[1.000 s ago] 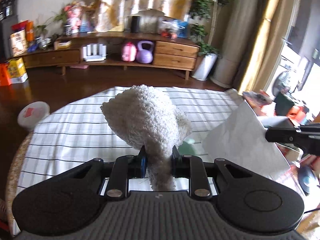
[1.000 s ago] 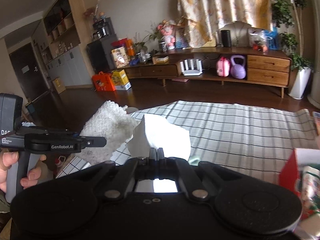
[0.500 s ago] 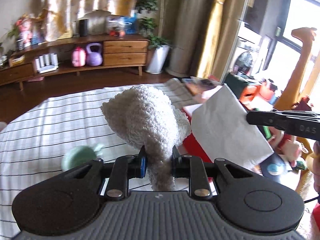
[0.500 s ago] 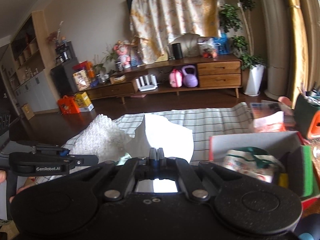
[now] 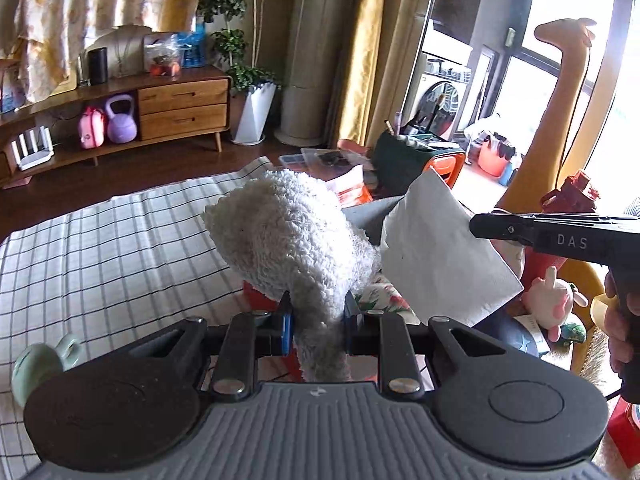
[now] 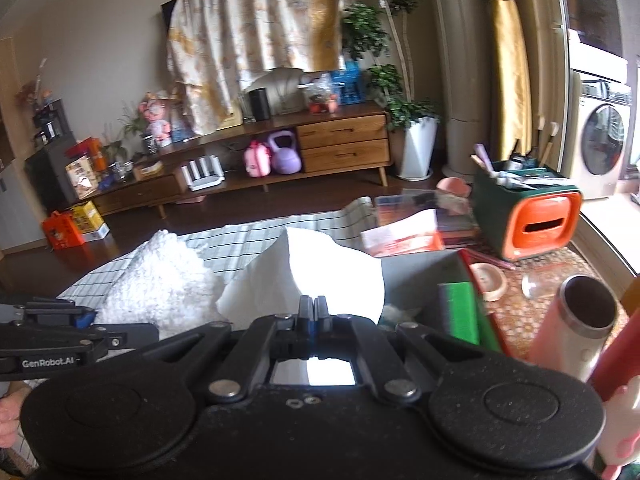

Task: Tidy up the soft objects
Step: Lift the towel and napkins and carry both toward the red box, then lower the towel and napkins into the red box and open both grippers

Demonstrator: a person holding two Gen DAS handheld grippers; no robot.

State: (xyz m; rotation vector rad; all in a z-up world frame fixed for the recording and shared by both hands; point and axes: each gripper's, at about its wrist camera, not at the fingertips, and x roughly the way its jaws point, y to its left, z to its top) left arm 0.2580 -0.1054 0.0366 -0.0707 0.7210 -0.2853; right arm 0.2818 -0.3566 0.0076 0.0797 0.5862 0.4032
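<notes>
Both tongs swung right w/ loads, off checked tabletop (image 5: 100,248) toward grey box (image 6: 420,280). Left tongs (image 5: 316,320) clamped on 1 fluffy towel (image 5: 292,236); right tongs (image 6: 314,312) pinching 1 white tissue (image 6: 320,272).

Right gripper (image 5: 496,227), side of its black body, left wrist view: we read "DAS" in pale capitals; nothing further legible beside it.
Left gripper (image 6: 86,318), side of its black body, right wrist view: we read "GenRobot.AI" in white.
Yellow box (image 6: 89,221) on the floor: print present, too small for us to read.
Orange carton (image 6: 63,232) beside it: markings present, unreadable to us.
</notes>
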